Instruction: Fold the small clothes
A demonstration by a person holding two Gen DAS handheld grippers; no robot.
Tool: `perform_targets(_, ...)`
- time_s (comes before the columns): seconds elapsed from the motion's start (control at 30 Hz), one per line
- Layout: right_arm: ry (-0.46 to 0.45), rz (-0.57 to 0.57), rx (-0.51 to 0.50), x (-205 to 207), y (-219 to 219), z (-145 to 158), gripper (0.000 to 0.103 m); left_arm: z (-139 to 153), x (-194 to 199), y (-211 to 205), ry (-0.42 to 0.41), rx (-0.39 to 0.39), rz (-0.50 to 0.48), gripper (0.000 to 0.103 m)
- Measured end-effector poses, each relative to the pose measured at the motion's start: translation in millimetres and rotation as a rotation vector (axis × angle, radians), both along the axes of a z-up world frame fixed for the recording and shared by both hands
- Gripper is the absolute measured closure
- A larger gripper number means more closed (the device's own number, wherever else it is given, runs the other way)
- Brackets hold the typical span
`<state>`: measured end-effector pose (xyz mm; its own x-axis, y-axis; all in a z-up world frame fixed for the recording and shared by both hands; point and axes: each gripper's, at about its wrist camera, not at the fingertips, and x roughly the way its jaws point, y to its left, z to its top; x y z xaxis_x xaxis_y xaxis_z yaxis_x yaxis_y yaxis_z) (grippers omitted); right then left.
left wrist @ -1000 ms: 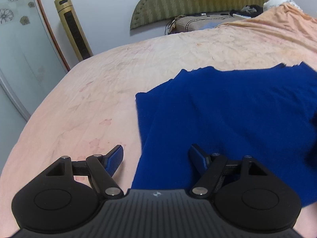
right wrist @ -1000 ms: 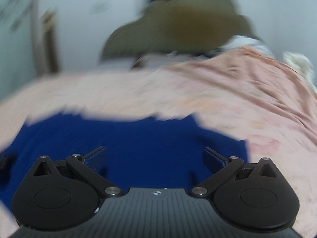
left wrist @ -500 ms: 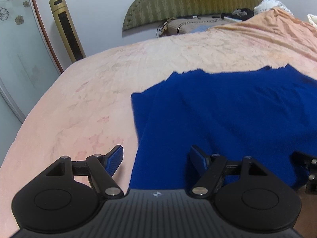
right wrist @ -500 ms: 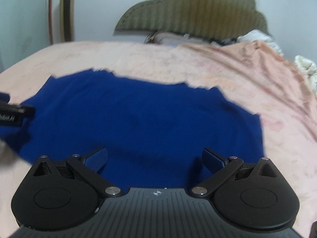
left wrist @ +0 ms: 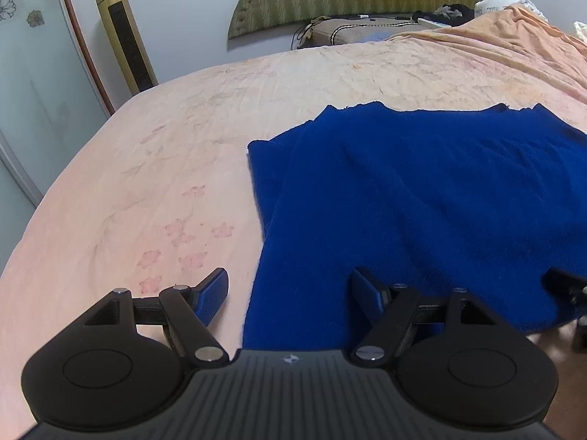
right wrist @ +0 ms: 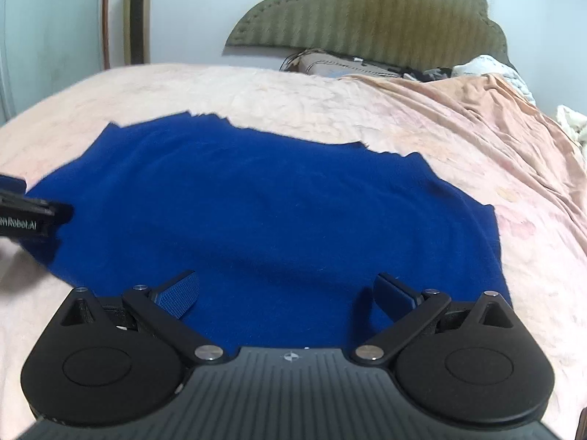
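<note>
Blue garment (left wrist: 422,198) spread flat on pink bedspread (left wrist: 165,168). Left gripper (left wrist: 290,289) spread wide, straddling garment's near left edge. Right gripper (right wrist: 286,293) spread wide over near right part. Green headboard (right wrist: 367,11) behind, gold tower fan (left wrist: 123,33) by wall.

You're in a home bedroom: a bed (left wrist: 256,110) with a pink floral sheet, a padded green headboard (right wrist: 367,11), a pillow (left wrist: 352,31), and a gold tower fan (left wrist: 123,36).
</note>
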<state>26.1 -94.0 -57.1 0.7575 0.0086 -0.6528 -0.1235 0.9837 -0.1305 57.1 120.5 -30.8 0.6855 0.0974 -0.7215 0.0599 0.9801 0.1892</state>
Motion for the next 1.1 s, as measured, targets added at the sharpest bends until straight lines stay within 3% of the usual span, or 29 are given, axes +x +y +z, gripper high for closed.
perform_targets(0.1, 0.025, -0.002, -0.005, 1, 1, -5, 0.001, 2, -2, 2, -0.003, 0.001, -0.004, 0.029)
perform_targets(0.23, -0.024, 0.023, 0.022, -6, 4, 7, 0.001, 14, 4, 14, -0.028, -0.022, 0.013, 0.029)
perform_targets(0.37, -0.102, 0.083, -0.024, -16, 23, 18, 0.001, 25, 18, 34, -0.034, -0.053, 0.063, 0.029)
perform_targets(0.5, -0.167, 0.118, -0.075, -24, 45, 22, 0.001, 31, 20, 38, -0.032, -0.076, 0.049, 0.029)
perform_targets(0.67, -0.156, 0.109, -0.112, -21, 53, 21, 0.001, 28, 27, 37, -0.018, -0.066, 0.048, 0.028)
perform_targets(0.77, -0.163, 0.163, -0.103, -28, 57, 24, 0.001, 28, 36, 51, 0.000, -0.125, 0.077, 0.028)
perform_targets(0.93, -0.237, 0.224, -0.212, -40, 78, 23, 0.001, 25, 40, 65, 0.052, -0.238, 0.025, 0.028)
perform_targets(1.03, -0.228, 0.209, -0.213, -36, 77, 22, 0.004, 19, 31, 72, 0.078, -0.295, -0.029, 0.028)
perform_targets(1.1, -0.239, 0.141, -0.187, -33, 63, 26, 0.005, 16, 22, 73, 0.085, -0.317, -0.068, 0.028)
